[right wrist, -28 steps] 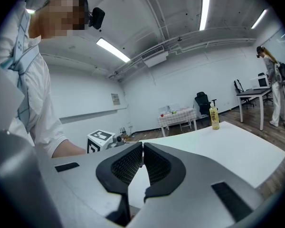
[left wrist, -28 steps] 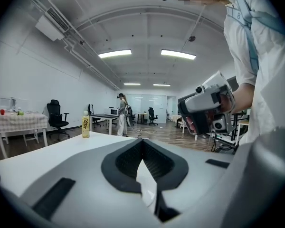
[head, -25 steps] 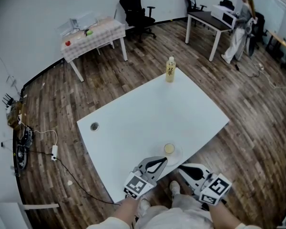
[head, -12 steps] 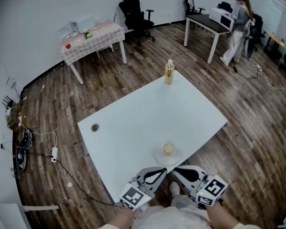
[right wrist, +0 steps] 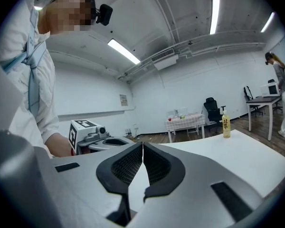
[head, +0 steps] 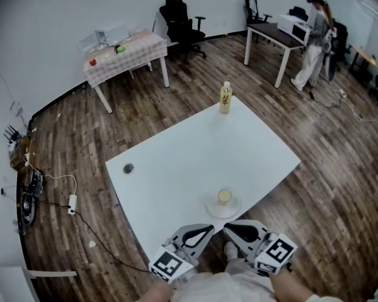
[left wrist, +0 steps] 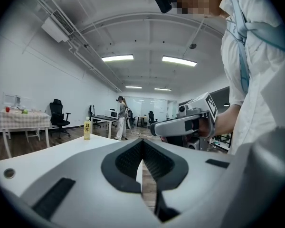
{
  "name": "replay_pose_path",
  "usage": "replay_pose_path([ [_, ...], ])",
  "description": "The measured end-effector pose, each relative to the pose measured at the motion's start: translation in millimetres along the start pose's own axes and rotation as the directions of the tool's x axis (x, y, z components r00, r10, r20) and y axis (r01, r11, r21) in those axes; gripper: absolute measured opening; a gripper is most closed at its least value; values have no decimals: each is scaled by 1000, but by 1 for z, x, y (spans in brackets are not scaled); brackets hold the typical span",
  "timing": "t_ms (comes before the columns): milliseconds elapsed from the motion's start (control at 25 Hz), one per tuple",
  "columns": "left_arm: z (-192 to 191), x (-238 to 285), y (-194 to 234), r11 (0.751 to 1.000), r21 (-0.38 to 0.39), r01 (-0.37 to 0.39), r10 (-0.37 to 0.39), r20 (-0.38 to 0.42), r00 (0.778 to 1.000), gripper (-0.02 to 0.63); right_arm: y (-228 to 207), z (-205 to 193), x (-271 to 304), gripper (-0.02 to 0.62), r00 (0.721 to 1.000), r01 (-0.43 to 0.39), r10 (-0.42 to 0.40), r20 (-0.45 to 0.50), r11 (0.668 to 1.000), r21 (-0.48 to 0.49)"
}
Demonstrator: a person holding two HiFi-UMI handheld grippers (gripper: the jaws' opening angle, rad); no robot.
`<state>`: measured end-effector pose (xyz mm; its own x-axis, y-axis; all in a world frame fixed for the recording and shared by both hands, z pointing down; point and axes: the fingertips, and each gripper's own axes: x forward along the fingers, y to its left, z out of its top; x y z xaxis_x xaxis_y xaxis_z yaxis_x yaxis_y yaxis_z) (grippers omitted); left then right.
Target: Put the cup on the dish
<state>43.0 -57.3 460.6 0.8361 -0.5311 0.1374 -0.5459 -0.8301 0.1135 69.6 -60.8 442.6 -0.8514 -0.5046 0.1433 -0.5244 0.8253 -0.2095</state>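
Observation:
A small cup point(head: 224, 196) with yellowish contents stands on a pale round dish point(head: 215, 207), near the front edge of the white table point(head: 189, 150). Both grippers are off the table's front edge, close to the person's body and below the dish in the head view. My left gripper point(head: 209, 229) is shut with nothing in it; its tips point(left wrist: 142, 141) meet. My right gripper point(head: 227, 228) is shut too and empty, its tips point(right wrist: 142, 144) touching. Each gripper view shows the other gripper beside it: the right gripper point(left wrist: 185, 125) and the left gripper point(right wrist: 92, 136). Neither gripper view shows the cup.
A yellow bottle point(head: 225, 97) stands at the table's far corner. A small dark round thing point(head: 128, 168) lies near its left edge. Beyond are a cloth-covered table point(head: 126, 50), office chairs, and a person point(head: 315, 36) by a desk. Cables and a power strip point(head: 71, 201) lie on the floor at left.
Both grippers have drawn back from the dish toward the person, lower in the head view. The cup stays on the dish.

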Motion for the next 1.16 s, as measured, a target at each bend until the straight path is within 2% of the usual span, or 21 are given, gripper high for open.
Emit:
replay_pose_path([
  [240, 9, -6, 5, 1000, 19, -12, 12, 6, 1000, 2, 8, 11, 5, 31, 1000, -14, 16, 22, 997, -76],
  [880, 9, -1, 3, 1000, -20, -9, 9, 30, 1000, 2, 2, 10, 3, 31, 1000, -9, 10, 19, 997, -73],
  [1160, 7, 2, 1, 1000, -8, -3, 3, 26, 1000, 2, -1, 10, 1, 31, 1000, -6, 8, 24, 998, -70],
])
